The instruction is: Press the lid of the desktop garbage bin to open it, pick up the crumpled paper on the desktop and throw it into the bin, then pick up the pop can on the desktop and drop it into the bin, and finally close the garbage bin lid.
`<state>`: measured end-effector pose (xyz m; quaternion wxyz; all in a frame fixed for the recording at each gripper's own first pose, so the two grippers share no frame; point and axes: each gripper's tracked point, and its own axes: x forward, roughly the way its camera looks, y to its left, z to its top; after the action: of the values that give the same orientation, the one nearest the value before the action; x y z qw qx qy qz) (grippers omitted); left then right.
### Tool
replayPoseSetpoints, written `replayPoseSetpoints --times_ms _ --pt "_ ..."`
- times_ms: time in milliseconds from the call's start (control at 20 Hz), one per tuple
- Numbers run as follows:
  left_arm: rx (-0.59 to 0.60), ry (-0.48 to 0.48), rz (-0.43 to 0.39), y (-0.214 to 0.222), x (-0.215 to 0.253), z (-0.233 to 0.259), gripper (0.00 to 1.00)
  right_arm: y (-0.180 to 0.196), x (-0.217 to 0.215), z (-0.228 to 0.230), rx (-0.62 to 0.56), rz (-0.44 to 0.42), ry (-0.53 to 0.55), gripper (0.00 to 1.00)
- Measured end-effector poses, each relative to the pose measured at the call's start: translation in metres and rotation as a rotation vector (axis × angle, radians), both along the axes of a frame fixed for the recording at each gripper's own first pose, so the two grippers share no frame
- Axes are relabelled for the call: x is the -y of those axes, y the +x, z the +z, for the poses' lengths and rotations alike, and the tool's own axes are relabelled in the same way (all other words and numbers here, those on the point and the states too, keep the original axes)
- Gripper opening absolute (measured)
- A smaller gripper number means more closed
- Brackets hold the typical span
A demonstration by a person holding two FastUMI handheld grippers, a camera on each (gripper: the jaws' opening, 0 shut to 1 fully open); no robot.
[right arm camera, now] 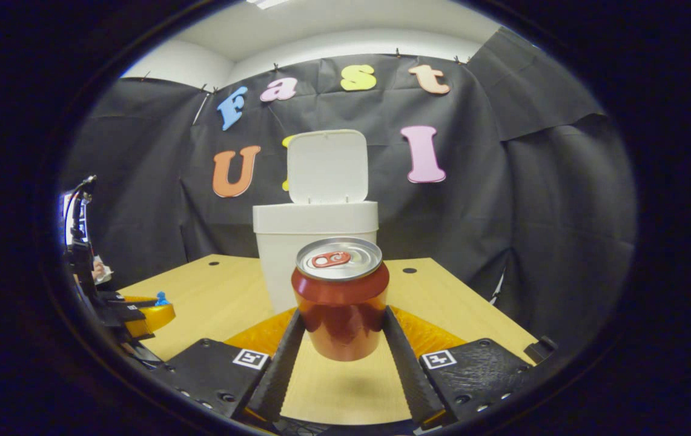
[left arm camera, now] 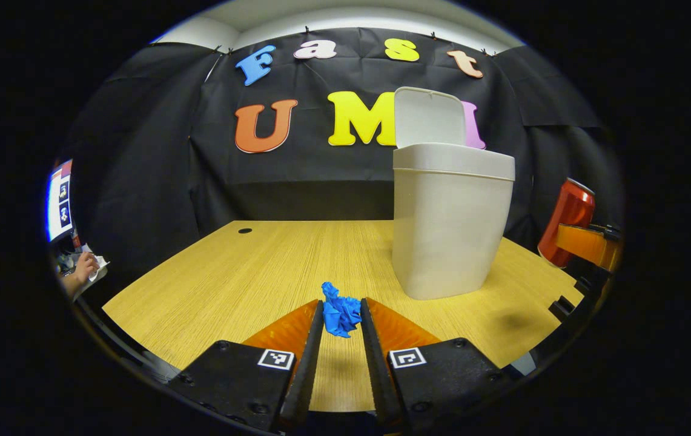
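Nearest to us in the left gripper view, the left tongs (left arm camera: 341, 315) hold the crumpled paper (left arm camera: 340, 315), a blue wad pinched between the two fingertips (left arm camera: 316, 327) and lifted off the wooden surface (left arm camera: 248, 278); we see its faint shadow on the wood beneath. The gap between the fingers is narrow, set by the wad.

In the right gripper view, the right tongs (right arm camera: 341, 330) grip the pop can (right arm camera: 340, 297) by its lower body, one finger (right arm camera: 284, 351) pressing on either side. The can stands upright, its silver top and pull tab facing us, and its base hangs above the wood.

We take the garbage bin (left arm camera: 451, 227) as our landmark. It stands on the surface beyond both tongs, pale and tall, with its lid (left arm camera: 429, 116) swung up and standing upright at the back of the rim. In the left gripper view the paper is in front of the bin and toward its left side, apart from it. In the same view the can shows past the bin's right side, held by the other tongs, clear of the bin wall. In the right gripper view the can is directly in front of the bin and covers part of its front wall; we cannot tell how near they are.

Left of the bin, at the edge of the left gripper view, a person's hand (left arm camera: 86, 266) shows beyond the surface.
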<state>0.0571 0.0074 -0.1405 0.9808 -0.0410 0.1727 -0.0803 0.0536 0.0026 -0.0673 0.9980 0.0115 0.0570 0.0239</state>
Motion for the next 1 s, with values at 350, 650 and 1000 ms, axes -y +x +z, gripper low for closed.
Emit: replayPoseSetpoints --times_ms 350,650,1000 --pt "0.059 -0.03 0.039 0.014 -0.002 0.048 0.43 -0.01 0.012 0.01 0.015 -0.007 -0.017 0.76" --pt "0.111 -0.082 0.032 0.05 0.007 0.084 0.43 -0.017 0.003 0.011 0.004 0.057 -0.015 0.76" --pt "0.15 -0.118 0.021 0.101 0.029 0.132 0.42 -0.015 0.015 0.009 -0.026 0.063 0.008 0.77"
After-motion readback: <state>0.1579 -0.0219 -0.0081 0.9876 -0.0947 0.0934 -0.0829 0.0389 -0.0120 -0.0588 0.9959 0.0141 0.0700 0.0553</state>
